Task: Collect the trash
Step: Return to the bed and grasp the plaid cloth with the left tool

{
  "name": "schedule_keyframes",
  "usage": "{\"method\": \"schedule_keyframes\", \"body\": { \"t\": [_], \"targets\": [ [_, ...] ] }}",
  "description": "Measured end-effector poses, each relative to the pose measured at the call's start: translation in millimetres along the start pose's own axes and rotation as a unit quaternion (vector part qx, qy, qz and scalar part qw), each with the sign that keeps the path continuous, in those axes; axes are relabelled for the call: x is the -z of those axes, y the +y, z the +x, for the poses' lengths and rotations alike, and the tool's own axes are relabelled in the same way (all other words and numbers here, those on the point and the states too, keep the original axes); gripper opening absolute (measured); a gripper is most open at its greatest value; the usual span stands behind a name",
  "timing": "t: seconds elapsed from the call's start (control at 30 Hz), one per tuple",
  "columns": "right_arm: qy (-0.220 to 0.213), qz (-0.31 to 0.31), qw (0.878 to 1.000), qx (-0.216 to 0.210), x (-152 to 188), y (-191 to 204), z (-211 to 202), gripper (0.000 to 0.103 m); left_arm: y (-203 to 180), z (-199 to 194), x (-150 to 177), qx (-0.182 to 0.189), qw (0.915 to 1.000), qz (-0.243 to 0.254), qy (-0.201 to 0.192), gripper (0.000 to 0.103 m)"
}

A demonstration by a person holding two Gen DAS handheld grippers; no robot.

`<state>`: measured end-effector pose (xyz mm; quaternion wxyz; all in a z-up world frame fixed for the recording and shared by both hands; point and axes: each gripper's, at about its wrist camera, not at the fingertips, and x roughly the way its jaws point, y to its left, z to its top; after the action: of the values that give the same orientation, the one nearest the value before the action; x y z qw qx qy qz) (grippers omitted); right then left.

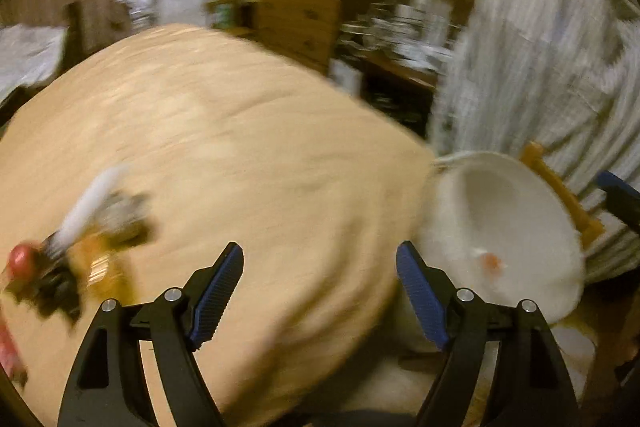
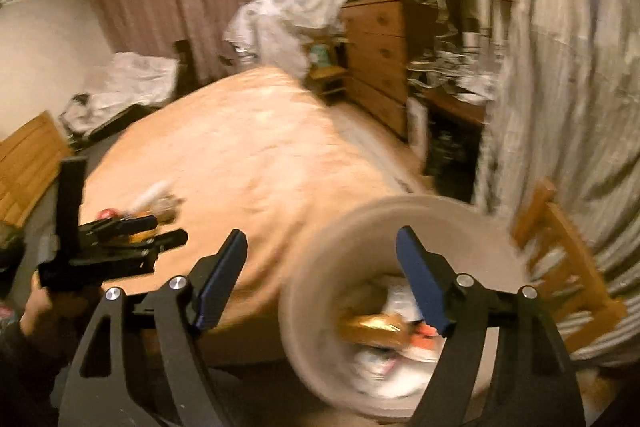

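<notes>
The remaining trash (image 1: pixel 76 247), a blurred heap of wrappers with a white stick-like piece and a red round bit, lay on the bed (image 1: pixel 240 131) near its left edge, ahead and to the left of the left tool (image 1: pixel 320 291), whose jaws stood wide apart and empty. The right tool (image 2: pixel 322 279) was likewise spread open with nothing between its fingers, hovering over the white bin (image 2: pixel 320 239) that stood off the bed's right near corner with wrappers already inside. The left tool (image 2: pixel 160 231) seemed much the nearer to the heap, whose white piece ran slantwise up and to the right, so that hand probably suited the next pick.
</notes>
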<state>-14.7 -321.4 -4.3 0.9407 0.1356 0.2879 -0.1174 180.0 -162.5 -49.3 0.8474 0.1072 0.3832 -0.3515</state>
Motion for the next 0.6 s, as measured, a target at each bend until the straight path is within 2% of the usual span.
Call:
{"method": "schedule_keyframes", "body": {
  "t": [0.13, 0.23, 0.3, 0.37, 0.47, 0.6],
  "targets": [
    [0.021, -0.038, 0.998, -0.049, 9, 42, 25, 0.074, 88, -23, 26, -0.053, 0.9966, -0.063, -0.007, 0.079],
    [0.050, -0.059, 0.994, -0.084, 20, 76, 50, 0.074, 153, -36, 52, -0.110, 0.9885, -0.104, -0.006, 0.079],
    [0.066, -0.066, 0.990, -0.103, 25, 95, 64, 0.074, 187, -40, 68, -0.129, 0.9828, -0.133, 0.004, 0.079],
    [0.079, -0.070, 0.987, -0.121, 33, 111, 72, 0.074, 217, -42, 85, -0.139, 0.9766, -0.163, 0.015, 0.079],
    [0.097, -0.075, 0.983, -0.139, 41, 131, 85, 0.074, 244, -36, 99, -0.139, 0.9720, -0.187, 0.032, 0.079],
    [0.115, -0.072, 0.980, -0.146, 50, 142, 91, 0.074, 267, -21, 99, -0.130, 0.9687, -0.208, 0.038, 0.078]
  ]
}}
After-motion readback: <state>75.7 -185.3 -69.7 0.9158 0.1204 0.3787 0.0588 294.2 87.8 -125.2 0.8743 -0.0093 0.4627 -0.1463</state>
